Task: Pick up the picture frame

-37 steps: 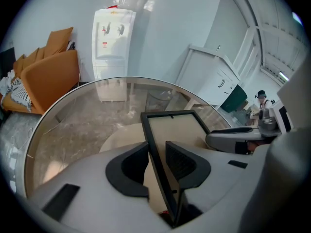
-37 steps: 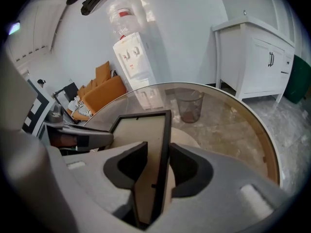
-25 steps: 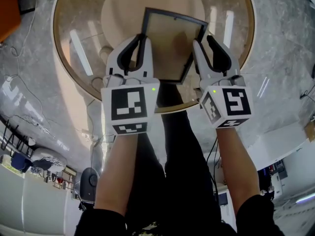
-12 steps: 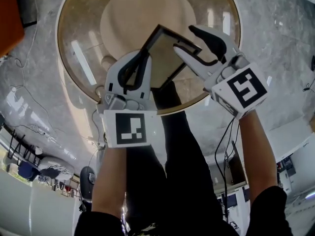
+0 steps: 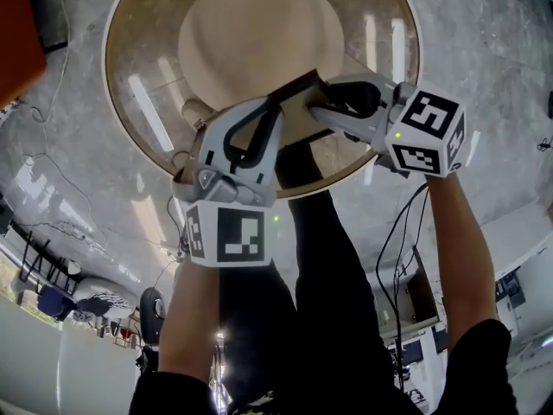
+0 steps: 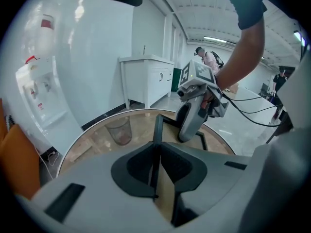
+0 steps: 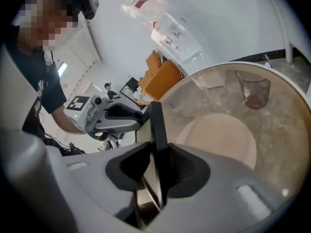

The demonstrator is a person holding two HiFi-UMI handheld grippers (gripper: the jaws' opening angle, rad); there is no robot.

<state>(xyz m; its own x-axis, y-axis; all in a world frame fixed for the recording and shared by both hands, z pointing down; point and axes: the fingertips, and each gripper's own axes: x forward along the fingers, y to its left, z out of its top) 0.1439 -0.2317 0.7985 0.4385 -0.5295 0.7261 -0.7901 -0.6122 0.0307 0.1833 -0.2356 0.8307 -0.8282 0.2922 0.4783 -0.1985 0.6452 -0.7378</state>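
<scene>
Lifting is the step in hand: the picture frame [image 5: 295,89] stands on edge between both hands, over the round glass table [image 5: 145,52] and seemingly clear of it. The left tongs [image 5: 263,115] are clamped on one edge. The right tongs [image 5: 318,100] have just been closing and pinch the opposite edge. Next, I judge, both hands should rise together with even pressure, so the frame neither twists nor slips.

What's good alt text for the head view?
Both the left gripper and right gripper clamp a dark picture frame, tilted above a round glass table. The right jaws have just been closing onto its edge.
</scene>
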